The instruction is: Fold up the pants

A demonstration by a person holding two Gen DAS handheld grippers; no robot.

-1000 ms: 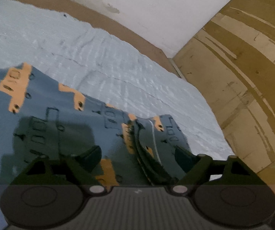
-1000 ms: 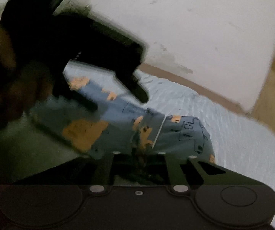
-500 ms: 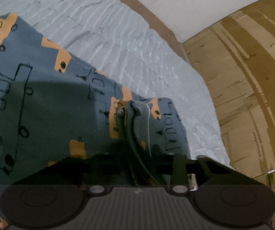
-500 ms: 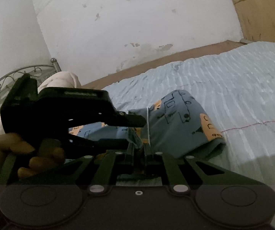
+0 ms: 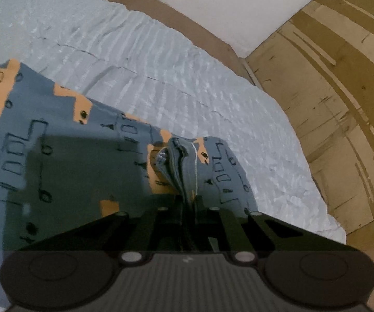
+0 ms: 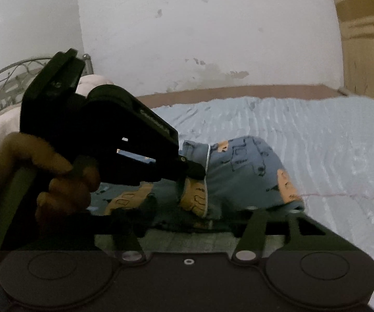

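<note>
the pants [image 5: 64, 161], blue-grey with orange vehicle prints, lie on the bed [image 5: 176, 72], near its far corner by the wall [image 6: 213, 31] and a wooden panel [image 5: 343, 104]. the left gripper [image 5: 188, 202] has its fingers pressed together on a bunched edge of the pants, several layers of fabric rising out of the narrow gap between them; a white cord [image 5: 195, 163] runs along that fold. pinching the stacked layers at one point appears meant to keep them aligned while the cloth is carried over.

in the right wrist view the left gripper [image 6: 197, 170] shows from the side, held by the left hand [image 6: 56, 179], its tip sunk into the raised fold of the pants [image 6: 244, 171]. the right gripper [image 6: 213, 221] sits low at the near edge of the pants with its fingers spread wide; the cloth reaches their line, but whether any lies between them cannot be told. judgement: it is placed to take a second hold beside the first, so that the edge can be lifted level.

a pillow [image 6: 93, 83] and a metal headboard [image 6: 7, 78] stand behind the hand, well apart from the work. a red thread [image 6: 343, 195] lies on the bedcover to the right.

risk, as judged: a single pinch may let lower layers slip.
</note>
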